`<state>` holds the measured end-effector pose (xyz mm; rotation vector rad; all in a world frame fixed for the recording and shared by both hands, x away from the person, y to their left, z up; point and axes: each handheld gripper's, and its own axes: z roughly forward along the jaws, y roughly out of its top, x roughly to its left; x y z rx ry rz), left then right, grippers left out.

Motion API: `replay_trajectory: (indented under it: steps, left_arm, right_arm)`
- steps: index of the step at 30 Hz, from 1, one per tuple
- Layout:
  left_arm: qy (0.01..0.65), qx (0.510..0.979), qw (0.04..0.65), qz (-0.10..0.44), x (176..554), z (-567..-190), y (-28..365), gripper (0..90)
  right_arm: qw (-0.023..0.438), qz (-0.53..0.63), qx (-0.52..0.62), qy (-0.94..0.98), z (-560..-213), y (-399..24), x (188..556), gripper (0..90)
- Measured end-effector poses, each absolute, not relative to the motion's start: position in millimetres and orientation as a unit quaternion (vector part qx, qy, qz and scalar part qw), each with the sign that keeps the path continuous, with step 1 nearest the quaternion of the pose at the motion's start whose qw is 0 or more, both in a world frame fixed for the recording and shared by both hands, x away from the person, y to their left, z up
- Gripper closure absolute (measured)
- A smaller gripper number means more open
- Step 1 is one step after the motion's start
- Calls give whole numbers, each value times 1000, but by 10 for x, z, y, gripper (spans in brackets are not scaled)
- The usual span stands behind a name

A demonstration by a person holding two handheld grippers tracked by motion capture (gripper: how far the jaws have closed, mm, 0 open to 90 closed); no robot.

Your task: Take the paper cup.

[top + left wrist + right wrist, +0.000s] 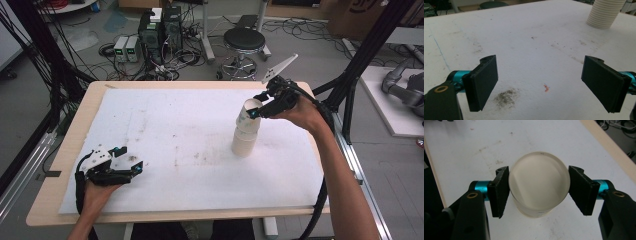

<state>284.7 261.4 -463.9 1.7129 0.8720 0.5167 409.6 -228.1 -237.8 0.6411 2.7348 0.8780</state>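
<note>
My desk [60, 165] is a pale wooden top, and a white mat [165, 150] covers nearly all of it, marked here and there with grey smudges. Behind the desk, on the floor, I see a black round stool [243, 41] and a tangle of cables [165, 60] around some boxes.

On the mat, right of the middle, stands a stack of white paper cups [244, 140], mouth down. In the left claw view its ribbed side [604, 13] shows at the top right corner, well apart from that claw.

The top cup [248, 111] sits tilted on the stack, and I have it in my right claw [255, 112]. In the right claw view the two black pads press on the cup [539, 183] from either side just below its round flat bottom, which faces the camera; the jaws are closed on it. My right hand [300, 112] reaches in from the right edge of the desk, with the cable trailing down past the forearm.

My left claw [129, 160] rests low over the near left part of the mat, held by my left hand [97, 192]. Its jaws stand wide, with bare mat between them. Just below that gap lie a dark smudge [506, 96] and a tiny red mark [546, 87].
</note>
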Motion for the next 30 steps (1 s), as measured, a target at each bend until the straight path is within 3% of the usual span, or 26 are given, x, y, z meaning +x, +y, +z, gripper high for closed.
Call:
replay_trajectory:
  steps: [10,19,30]
  left_arm:
    - [366,721,546,220,2840,-4639,2615,139]
    - [366,720,546,221,2839,-4640,2616,139]
    - [367,719,549,215,2843,-4640,2621,139]
  right_arm:
    - [125,304,203,922,-1887,-2246,4011,373]
    - [142,307,203,919,-1666,-2274,3926,376]
    - [135,372,189,899,-1790,-2382,3655,376]
